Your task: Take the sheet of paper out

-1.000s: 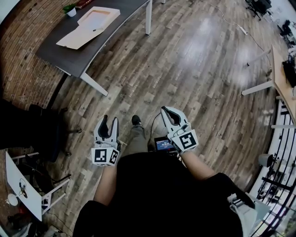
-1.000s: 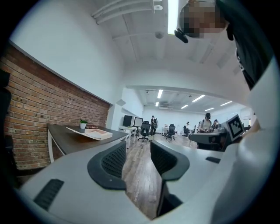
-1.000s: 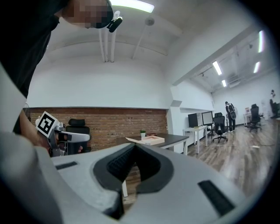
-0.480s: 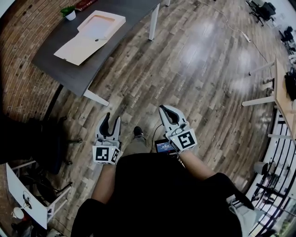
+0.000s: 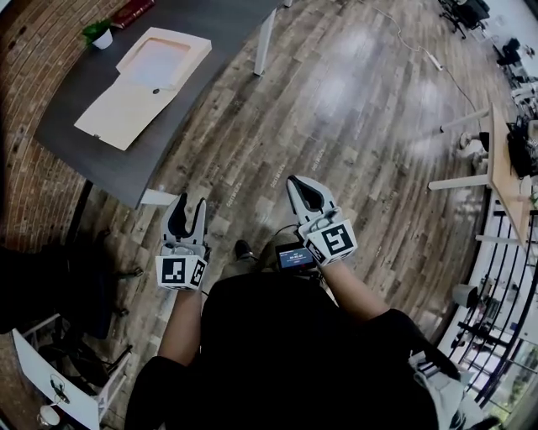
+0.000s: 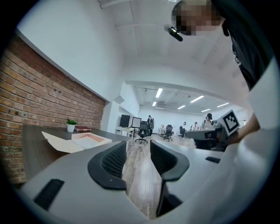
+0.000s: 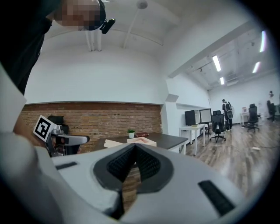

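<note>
The left gripper [image 6: 138,149] was held with its jaws moderately apart and nothing between them; the right gripper [image 7: 134,151] had its jaws closed tip to tip, also empty. Both hung over the wooden floor [image 5: 353,109], well apart from the dark desk [image 5: 210,25], where an open cardboard box [image 5: 113,109] lay flat — the sheet of paper [image 5: 155,63] seemed to rest in its shallow tray half. The risk, as I judged it: a thin sheet lying flush offers no edge, so a pinch could crease it or drag the light box — or nudge the potted plant [image 5: 101,35] nearby.
</note>
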The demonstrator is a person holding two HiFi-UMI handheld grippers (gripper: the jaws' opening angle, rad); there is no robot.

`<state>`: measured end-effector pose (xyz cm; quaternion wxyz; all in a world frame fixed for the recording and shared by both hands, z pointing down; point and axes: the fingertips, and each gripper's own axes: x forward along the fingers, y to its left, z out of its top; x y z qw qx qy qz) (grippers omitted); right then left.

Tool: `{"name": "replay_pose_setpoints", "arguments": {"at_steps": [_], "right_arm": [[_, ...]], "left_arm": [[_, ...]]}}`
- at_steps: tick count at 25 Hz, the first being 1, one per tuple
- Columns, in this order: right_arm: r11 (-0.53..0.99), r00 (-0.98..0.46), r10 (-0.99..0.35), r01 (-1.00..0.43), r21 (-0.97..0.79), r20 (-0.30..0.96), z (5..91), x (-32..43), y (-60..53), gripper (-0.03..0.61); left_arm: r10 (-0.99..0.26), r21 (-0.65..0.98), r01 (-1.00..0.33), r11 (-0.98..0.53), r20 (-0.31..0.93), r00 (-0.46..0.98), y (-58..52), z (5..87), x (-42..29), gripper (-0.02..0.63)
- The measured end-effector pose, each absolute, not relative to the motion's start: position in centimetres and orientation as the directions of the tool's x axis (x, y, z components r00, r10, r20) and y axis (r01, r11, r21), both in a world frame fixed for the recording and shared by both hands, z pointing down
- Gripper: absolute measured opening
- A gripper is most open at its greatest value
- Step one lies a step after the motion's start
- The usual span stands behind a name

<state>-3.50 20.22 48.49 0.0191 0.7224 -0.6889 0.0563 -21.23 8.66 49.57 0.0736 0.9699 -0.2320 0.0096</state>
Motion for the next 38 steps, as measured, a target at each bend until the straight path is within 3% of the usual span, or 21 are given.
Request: {"name": "replay_pose_setpoints", "arguments": {"at_steps": [10, 24, 38], "right_arm": [[-0.005, -0.001, -0.996, -0.997, -0.072, 0.091, 49.8, 6.1, 12.7, 0.003], [0.331, -0.337, -0.940, -0.939, -0.093, 0.055, 48.0, 18.4, -1.2, 0.003], [0.500, -0.508, -0.858, -0.860, -0.107, 0.076, 49.7, 17.8, -14.1, 0.003]], "left_arm": [[-0.495, 0.127, -0.500, -0.857, 0.069, 0.866, 2.1, 50.2, -12.7, 0.154], [-0.709, 0.082, -0.713, -0.696, 0.080, 0.701, -7.2, 47.4, -0.9, 0.155], [-0.831, 0.088, -0.832, -0.547, 0.066, 0.553, -16.6, 47.4, -3.4, 0.153]]}}
